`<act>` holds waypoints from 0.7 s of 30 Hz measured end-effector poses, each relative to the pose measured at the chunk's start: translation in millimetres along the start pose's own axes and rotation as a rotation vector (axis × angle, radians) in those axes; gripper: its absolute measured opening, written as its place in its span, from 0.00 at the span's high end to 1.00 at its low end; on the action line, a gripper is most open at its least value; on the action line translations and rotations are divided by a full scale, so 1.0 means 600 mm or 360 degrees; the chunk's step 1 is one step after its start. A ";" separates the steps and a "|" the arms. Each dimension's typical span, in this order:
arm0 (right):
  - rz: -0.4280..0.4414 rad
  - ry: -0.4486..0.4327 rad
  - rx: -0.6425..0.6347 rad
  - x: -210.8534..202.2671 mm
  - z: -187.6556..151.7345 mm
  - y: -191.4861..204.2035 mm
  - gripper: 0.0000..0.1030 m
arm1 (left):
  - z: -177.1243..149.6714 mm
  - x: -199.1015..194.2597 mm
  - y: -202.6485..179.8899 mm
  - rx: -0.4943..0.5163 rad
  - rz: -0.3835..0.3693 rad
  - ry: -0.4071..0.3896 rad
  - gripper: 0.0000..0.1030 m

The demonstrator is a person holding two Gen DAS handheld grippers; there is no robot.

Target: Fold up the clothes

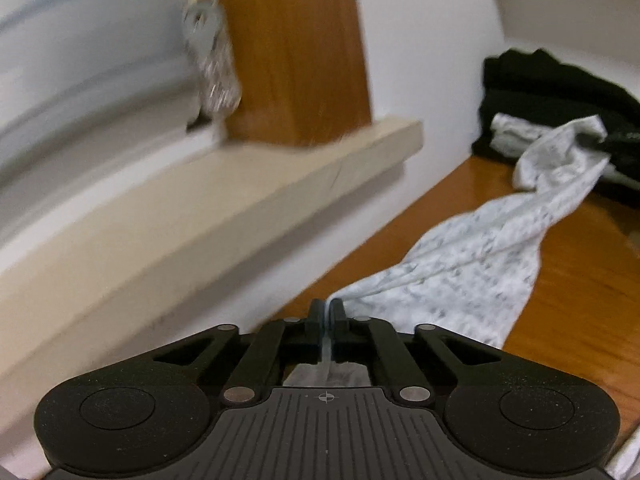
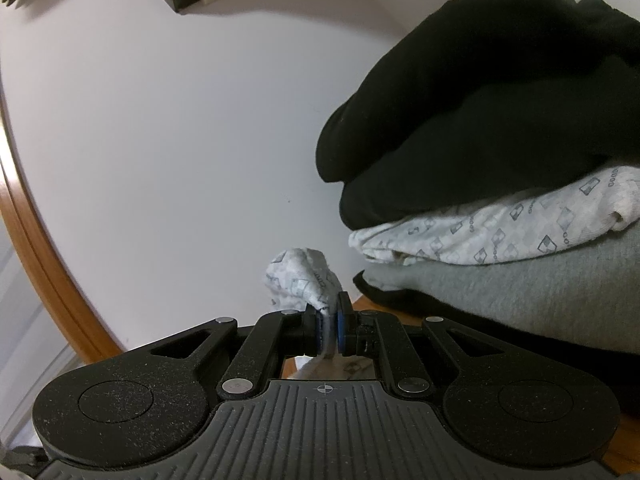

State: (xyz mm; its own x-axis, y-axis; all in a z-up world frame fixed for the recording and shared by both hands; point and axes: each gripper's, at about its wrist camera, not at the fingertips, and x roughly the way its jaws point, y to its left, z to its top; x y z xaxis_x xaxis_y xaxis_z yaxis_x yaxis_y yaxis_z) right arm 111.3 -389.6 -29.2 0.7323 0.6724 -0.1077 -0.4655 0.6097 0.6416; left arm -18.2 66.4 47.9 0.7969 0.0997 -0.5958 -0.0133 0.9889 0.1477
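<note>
Both grippers clamp one white patterned garment [image 1: 472, 264]. In the left wrist view the left gripper [image 1: 327, 312] pinches an edge at bottom centre, and the cloth stretches to the upper right across the wooden tabletop [image 1: 568, 280]. In the right wrist view the right gripper [image 2: 329, 320] pinches a bunched corner at lower centre. This looks like spreading before a fold; next, pull it taut. The windowsill [image 1: 224, 204] crowds the left, the stack of folded clothes [image 2: 500, 160] the right.

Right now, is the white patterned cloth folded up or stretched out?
Stretched out, not folded: the white patterned cloth runs twisted across the wooden table from the left tool.
</note>
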 end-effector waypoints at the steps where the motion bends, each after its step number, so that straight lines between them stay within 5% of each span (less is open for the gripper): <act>1: -0.0001 -0.0001 0.0000 0.000 0.001 0.000 0.90 | -0.006 0.000 0.005 -0.0012 0.0007 0.0006 0.87; 11: -0.0001 -0.0005 0.0000 0.000 0.001 0.001 0.89 | -0.075 -0.117 0.093 -0.0110 0.0245 -0.0136 0.82; 21: -0.0008 -0.0008 0.0004 -0.001 0.002 0.001 0.89 | -0.130 -0.173 0.047 -0.0023 0.0050 -0.0054 0.82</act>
State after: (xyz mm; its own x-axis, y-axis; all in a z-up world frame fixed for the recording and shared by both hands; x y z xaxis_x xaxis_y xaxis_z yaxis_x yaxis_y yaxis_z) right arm 111.1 -390.1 -28.1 0.7370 0.6674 -0.1072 -0.4607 0.6120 0.6428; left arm -148.6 92.5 52.3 0.8161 0.1271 -0.5638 -0.0470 0.9869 0.1545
